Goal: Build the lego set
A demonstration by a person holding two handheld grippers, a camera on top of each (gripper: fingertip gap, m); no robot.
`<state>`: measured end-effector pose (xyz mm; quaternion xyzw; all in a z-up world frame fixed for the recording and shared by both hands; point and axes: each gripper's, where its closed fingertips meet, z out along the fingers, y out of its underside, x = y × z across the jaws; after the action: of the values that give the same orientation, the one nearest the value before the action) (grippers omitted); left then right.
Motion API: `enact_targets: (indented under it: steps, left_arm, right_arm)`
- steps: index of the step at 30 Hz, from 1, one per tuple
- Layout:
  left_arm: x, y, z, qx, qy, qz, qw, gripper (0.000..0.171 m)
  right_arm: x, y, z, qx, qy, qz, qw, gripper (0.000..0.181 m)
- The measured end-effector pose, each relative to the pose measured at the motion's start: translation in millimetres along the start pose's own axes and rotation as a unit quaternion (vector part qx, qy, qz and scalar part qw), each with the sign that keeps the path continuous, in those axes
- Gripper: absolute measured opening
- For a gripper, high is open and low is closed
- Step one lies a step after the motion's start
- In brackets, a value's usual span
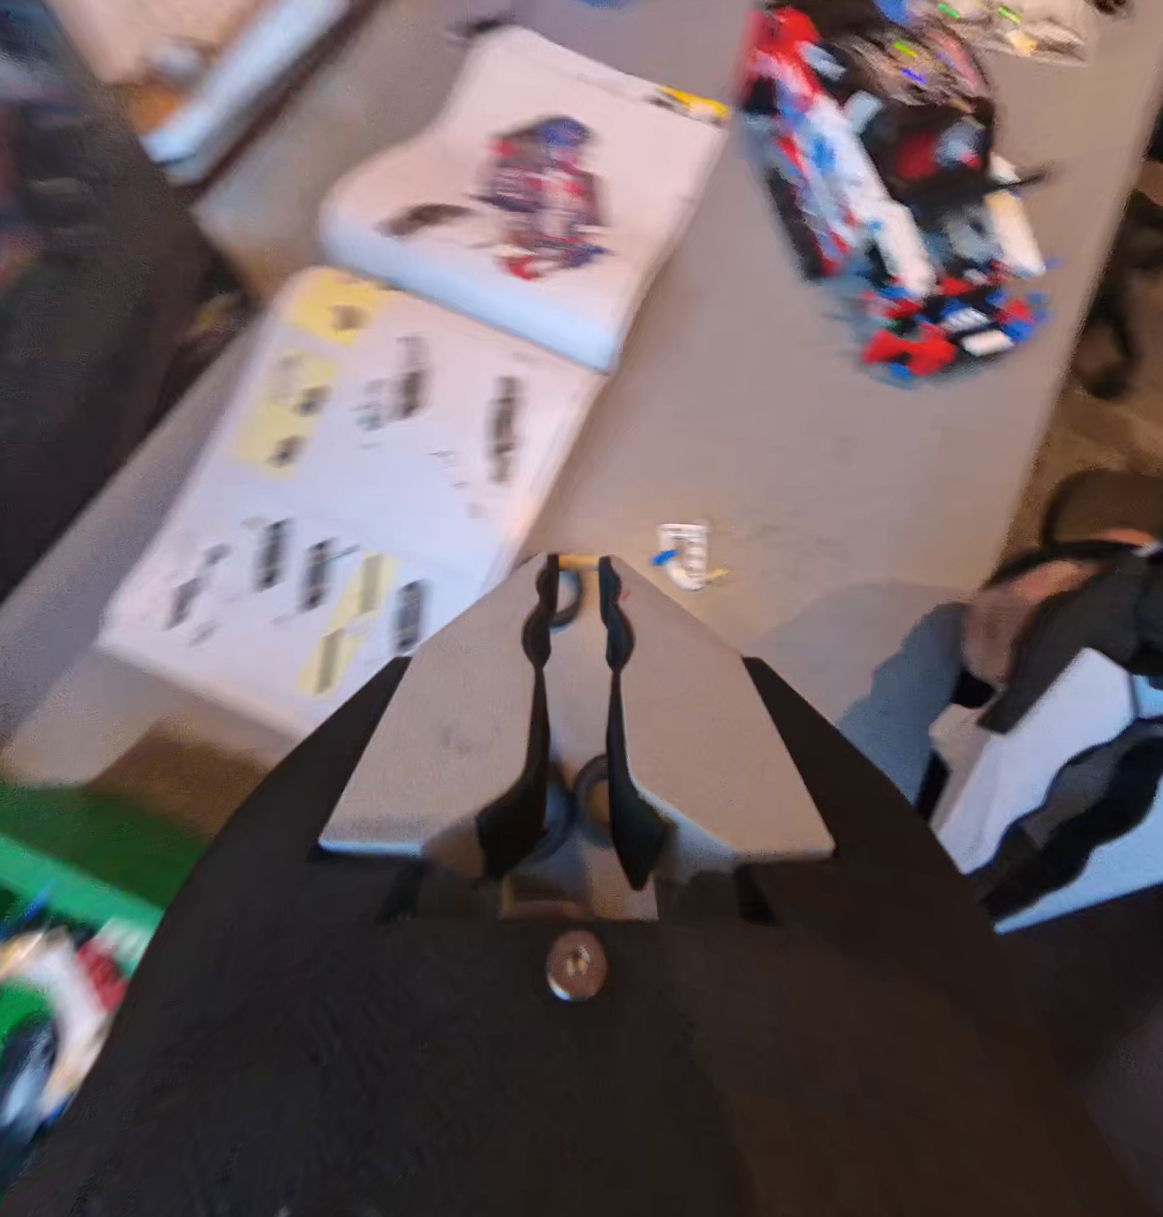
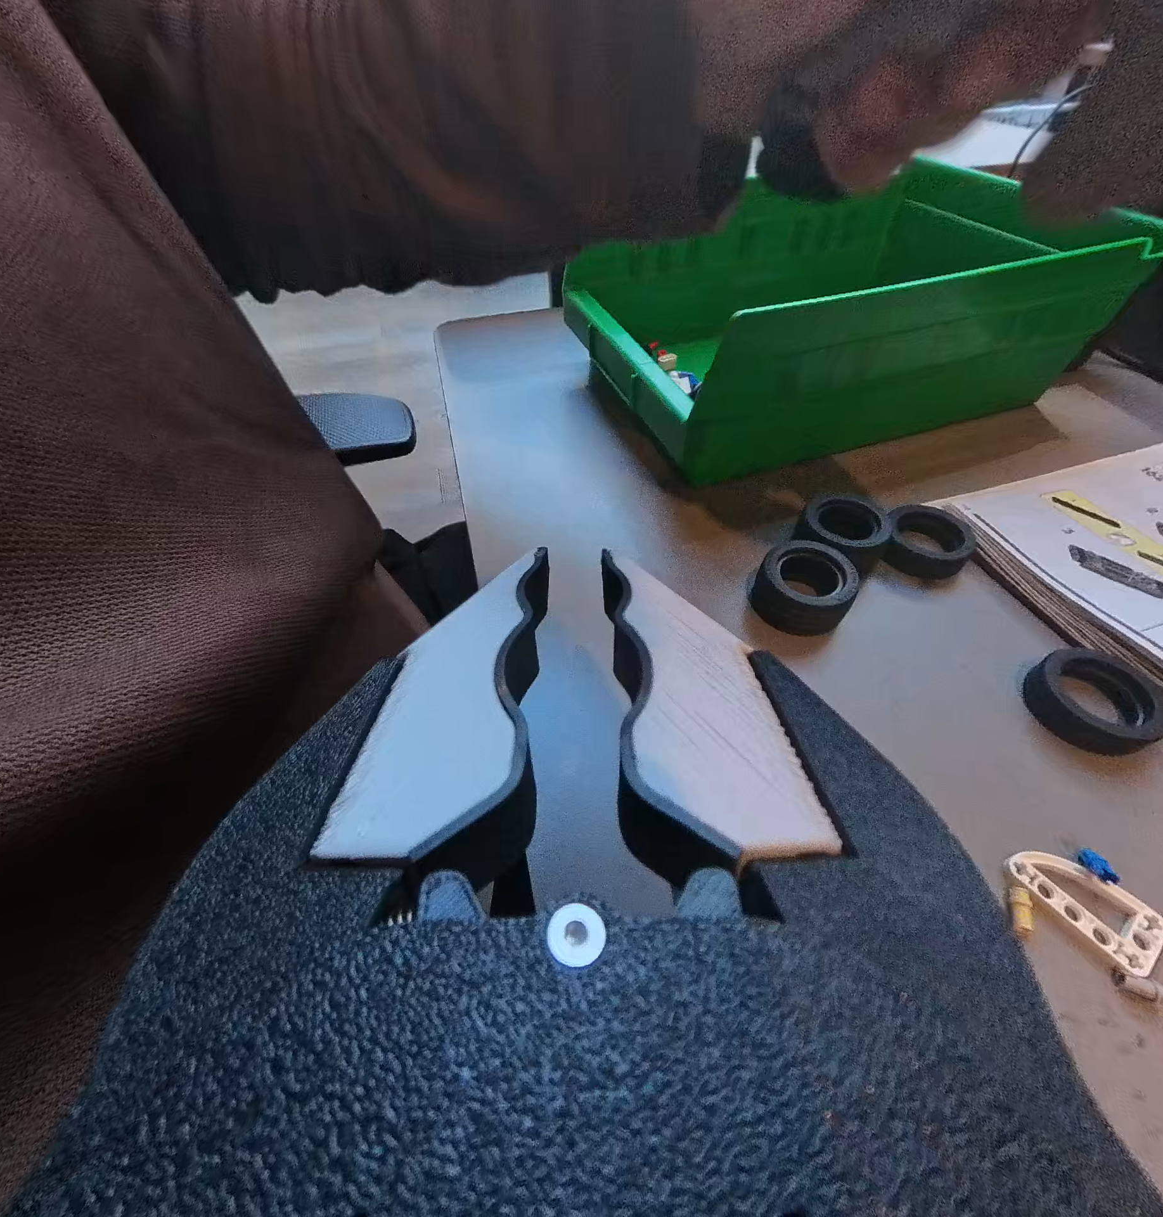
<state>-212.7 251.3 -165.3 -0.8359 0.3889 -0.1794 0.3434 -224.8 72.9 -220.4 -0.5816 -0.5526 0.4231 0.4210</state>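
both tongs stand parted with nothing between their fingers: the left gripper (image 1: 577,560) hangs above the table (image 1: 763,428), and though a dark ring shows through its gap, that ring seems to lie on the table below, not in its grasp. the right gripper (image 2: 573,560) is likewise released, pointing along the table's edge toward a brown chair back (image 2: 137,461).

taking the open instruction booklet (image 2: 1092,560) as the landmark: three black tyres (image 2: 804,588) sit clustered just beside its near-left corner, touching one another, and a fourth tyre (image 2: 1097,699) lies against the booklet's lower edge. a green bin (image 2: 829,369) stands beyond the booklet with a few small bricks inside. on the near side of the booklet lies a white perforated beam piece (image 2: 1085,922) with a blue pin (image 2: 1090,864) at its top and small pale pegs beside it. in the left wrist view, which is blurred, the half-built red, white and blue model (image 1: 894,184) rests well beyond the booklet, with loose bricks at its near end.

judging by look, the tyres are light, soft rubber, grippy and unlikely to break; pinching across one wall, a finger inside the ring and one outside, should hold. the white beam is stiff, light, smooth plastic lying flat, so it may skid; take it by its long edges.
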Motion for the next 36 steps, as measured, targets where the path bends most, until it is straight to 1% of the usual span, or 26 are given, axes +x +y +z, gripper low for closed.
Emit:
enact_targets:
  steps: [1, 2, 4, 5, 7, 9, 14, 17, 22, 24, 26, 30, 33, 36]
  left_arm:
    - [20.4, 1.9, 18.5, -0.010, 0.023, 0.022, 0.999, 0.010]
    - [33.2, 8.1, 37.1, -0.027, 0.030, 0.043, 0.998, 0.010]
    - [50.8, 30.3, 69.8, -0.074, 0.043, 0.073, 0.994, 0.010]
    - [56.5, 41.3, 81.2, -0.092, 0.048, 0.076, 0.992, 0.010]
    - [63.7, 61.0, 94.4, -0.120, 0.053, 0.083, 0.988, 0.010]
    - [63.3, 71.7, 100.1, -0.133, 0.040, 0.098, 0.985, 0.010]
    - [63.2, 79.8, 107.6, -0.149, 0.043, 0.121, 0.980, 0.010]
    - [60.4, 89.2, 112.3, -0.168, 0.039, 0.137, 0.975, 0.010]
    - [64.6, 90.5, 114.8, -0.160, 0.046, 0.142, 0.976, 0.010]
    - [65.2, 88.4, 113.9, -0.155, 0.046, 0.143, 0.976, 0.028]
    - [64.4, 85.3, 112.3, -0.145, 0.045, 0.142, 0.978, 0.025]
    - [63.1, 83.8, 101.5, -0.135, 0.044, 0.137, 0.980, 0.026]
    - [70.7, 84.8, 90.0, -0.122, 0.073, 0.113, 0.983, 0.027]
    - [71.2, 81.3, 75.3, -0.112, 0.074, 0.095, 0.986, 0.028]
  right_arm:
    - [-1.0, 1.1, 0.4, -0.004, 0.002, -0.008, 1.000, 0.016]
    - [-1.7, 2.0, 0.6, -0.009, 0.004, -0.015, 1.000, 0.016]
    - [-2.9, 3.5, 0.0, -0.014, 0.009, -0.024, 1.000, 0.016]
    - [-3.3, 3.8, -0.7, -0.015, 0.010, -0.027, 0.999, 0.015]
    - [-3.9, 3.4, -3.2, -0.013, 0.014, -0.028, 0.999, 0.015]
    - [-3.3, 3.3, -5.6, -0.012, 0.017, -0.027, 0.999, 0.015]
    - [-4.1, 1.3, -9.1, -0.007, 0.020, -0.026, 0.999, 0.015]
    - [-3.9, 3.2, -8.1, -0.014, 0.023, -0.032, 0.999, 0.015]
    - [-3.1, 5.1, -6.6, -0.017, 0.024, -0.030, 0.999, 0.015]
    - [-2.1, 6.6, -5.9, -0.020, 0.024, -0.028, 0.999, 0.015]
    - [-0.9, 7.9, -5.2, -0.022, 0.025, -0.027, 0.999, 0.015]
    - [0.3, 9.9, -4.4, -0.026, 0.028, -0.028, 0.999, 0.015]
    - [1.7, 10.9, -3.6, -0.027, 0.029, -0.026, 0.999, 0.015]
    - [4.4, 12.7, -3.1, -0.029, 0.032, -0.022, 0.999, 0.015]
